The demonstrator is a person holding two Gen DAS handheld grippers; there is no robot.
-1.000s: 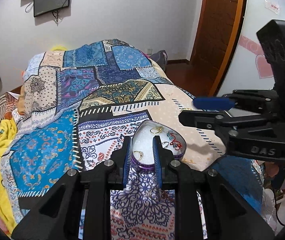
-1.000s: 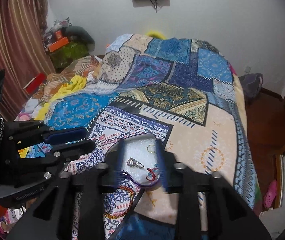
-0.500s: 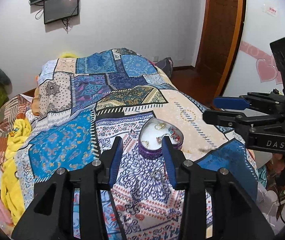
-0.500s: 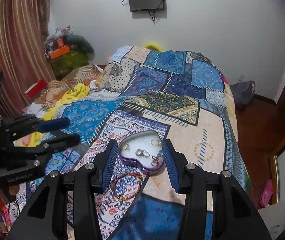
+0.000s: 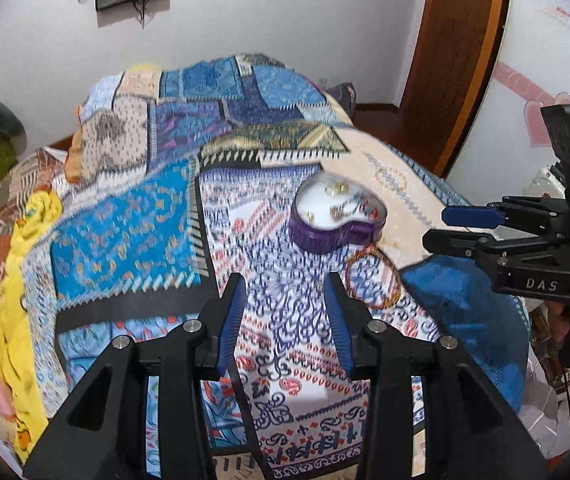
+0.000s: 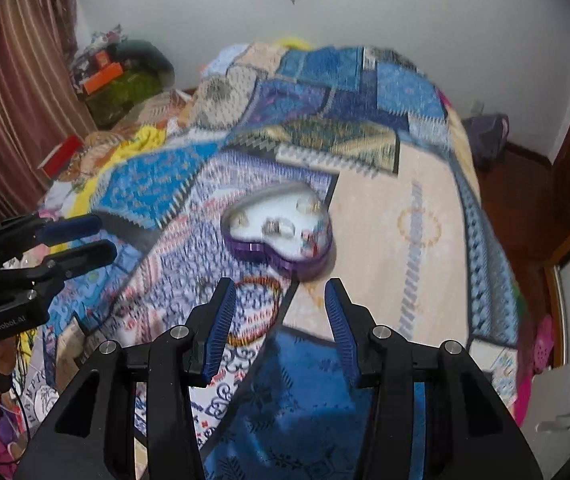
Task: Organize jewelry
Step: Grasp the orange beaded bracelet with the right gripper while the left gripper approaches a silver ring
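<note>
Box: heart-shaped purple box [image 5: 339,220], lid off, on the bed [image 5: 133,216] near its foot-end corner; rings and small pieces lie inside.
Bangle: red-gold bangle [image 5: 373,278] on the quilt just beside the box, not yet stowed.
Left hand-held gripper [image 5: 287,314]: jaws apart, holding nothing; a second ago it closed around the box rim.
Right hand-held gripper [image 6: 279,318]: jaws apart, empty; likewise drawn back.
Meaning: both have released the box; the bangle probably remains to be sorted.

On the bed [image 5: 125,240] a heart-shaped box [image 5: 337,220] holds what seem rings, a bangle [image 5: 371,280] just before it.
</note>
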